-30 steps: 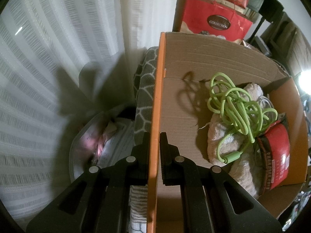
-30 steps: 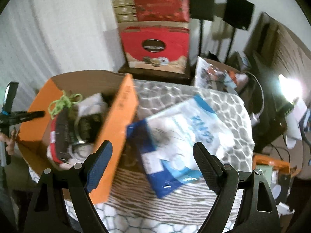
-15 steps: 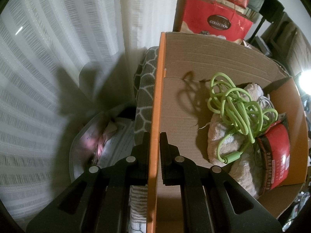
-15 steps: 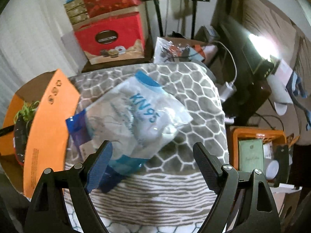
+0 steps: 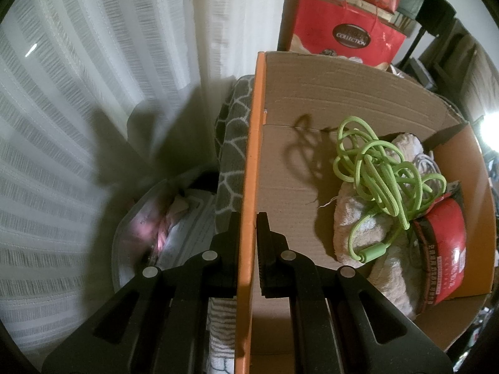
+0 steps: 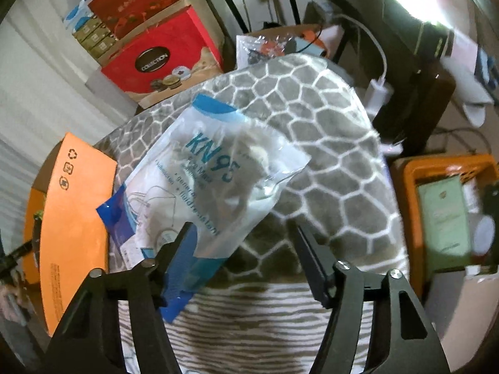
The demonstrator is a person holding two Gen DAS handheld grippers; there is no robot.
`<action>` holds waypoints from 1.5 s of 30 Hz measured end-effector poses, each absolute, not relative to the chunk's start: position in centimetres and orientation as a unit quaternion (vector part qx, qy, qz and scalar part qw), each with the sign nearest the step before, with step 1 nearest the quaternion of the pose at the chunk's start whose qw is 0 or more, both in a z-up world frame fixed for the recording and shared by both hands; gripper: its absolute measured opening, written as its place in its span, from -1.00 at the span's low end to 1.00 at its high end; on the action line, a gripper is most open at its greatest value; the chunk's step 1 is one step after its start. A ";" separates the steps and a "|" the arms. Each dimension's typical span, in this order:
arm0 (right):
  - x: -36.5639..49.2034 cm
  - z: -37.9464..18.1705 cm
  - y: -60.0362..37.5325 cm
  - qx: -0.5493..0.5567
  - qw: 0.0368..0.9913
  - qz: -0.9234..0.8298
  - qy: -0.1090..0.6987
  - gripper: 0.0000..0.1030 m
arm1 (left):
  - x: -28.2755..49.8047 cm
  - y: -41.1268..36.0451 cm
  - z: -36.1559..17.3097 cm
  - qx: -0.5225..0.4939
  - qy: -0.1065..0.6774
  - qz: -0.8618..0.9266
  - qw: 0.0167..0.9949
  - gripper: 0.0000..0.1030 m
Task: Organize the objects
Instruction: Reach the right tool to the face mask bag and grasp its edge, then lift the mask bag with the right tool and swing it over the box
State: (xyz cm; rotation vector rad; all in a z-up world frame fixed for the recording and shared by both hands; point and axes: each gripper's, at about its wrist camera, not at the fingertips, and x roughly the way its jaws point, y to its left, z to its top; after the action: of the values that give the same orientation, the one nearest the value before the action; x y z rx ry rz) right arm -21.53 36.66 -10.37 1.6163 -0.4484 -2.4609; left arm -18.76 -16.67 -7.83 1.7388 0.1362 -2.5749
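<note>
Orange cardboard box wall (image 5: pixel 249 162) unchanged since a second ago: the left gripper (image 5: pixel 248 233) stays clamped on it, while the right gripper (image 6: pixel 241 233), jaws wide open, has swung off the box and dropped to the KN95 mask bag (image 6: pixel 215 168), blue finger pad (image 6: pixel 181 258) now at its lower edge. Bag: clear-white plastic, blue ends, crinkled, lying on the grey honeycomb blanket (image 6: pixel 327 143) at 11 o'clock of the right view, just beside the box flap. Green cord (image 5: pixel 383 168), beige towel (image 5: pixel 358 227) and red pack (image 5: pixel 446 240) sit inside the box at 3 o'clock, left view.
</note>
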 end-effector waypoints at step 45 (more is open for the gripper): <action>-22.5 -6.3 31.8 0.475 0.196 -0.816 -0.263 -0.90 | -18.9 -16.9 -7.8 0.560 0.048 -0.827 0.016 -0.83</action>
State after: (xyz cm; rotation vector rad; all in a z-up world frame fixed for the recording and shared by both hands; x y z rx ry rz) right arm -22.47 31.77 -6.26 1.3320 -0.7365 -2.2867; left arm -18.85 -16.95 -7.84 1.7404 0.1489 -2.5732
